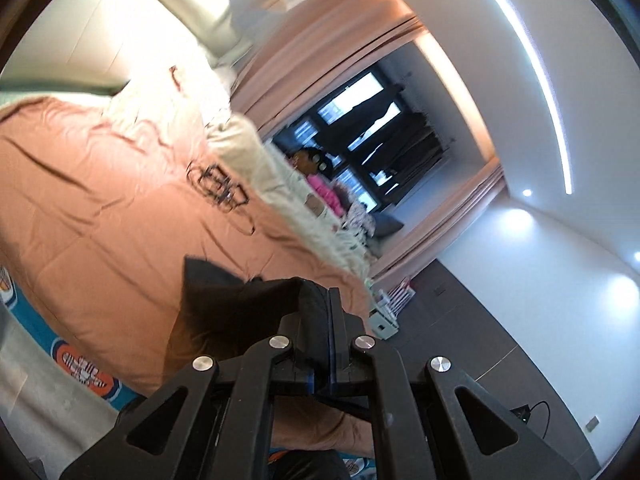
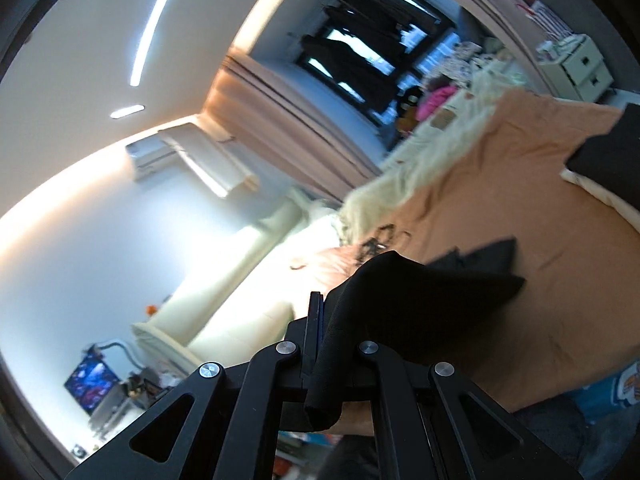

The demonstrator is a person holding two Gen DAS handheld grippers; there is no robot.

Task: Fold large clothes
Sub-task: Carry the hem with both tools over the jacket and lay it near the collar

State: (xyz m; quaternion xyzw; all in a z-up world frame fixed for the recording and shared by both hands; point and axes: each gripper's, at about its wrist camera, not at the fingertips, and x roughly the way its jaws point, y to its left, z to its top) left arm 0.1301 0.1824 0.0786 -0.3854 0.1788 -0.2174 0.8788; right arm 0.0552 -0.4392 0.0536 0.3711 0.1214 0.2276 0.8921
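A large black garment hangs above the bed with the orange-pink cover. My left gripper is shut on one edge of it, and the cloth drapes off to the left of the fingers. In the right wrist view the same black garment is bunched over my right gripper, which is shut on it, with a fold hanging down between the finger arms. Both grippers are held high and point roughly level across the room. The lower part of the garment is hidden below the grippers.
A shaggy cream blanket lies along the bed's far side. A person in a pink top sits by the dark window. Another dark cloth lies at the bed's right edge. A small drawer cabinet stands past the bed.
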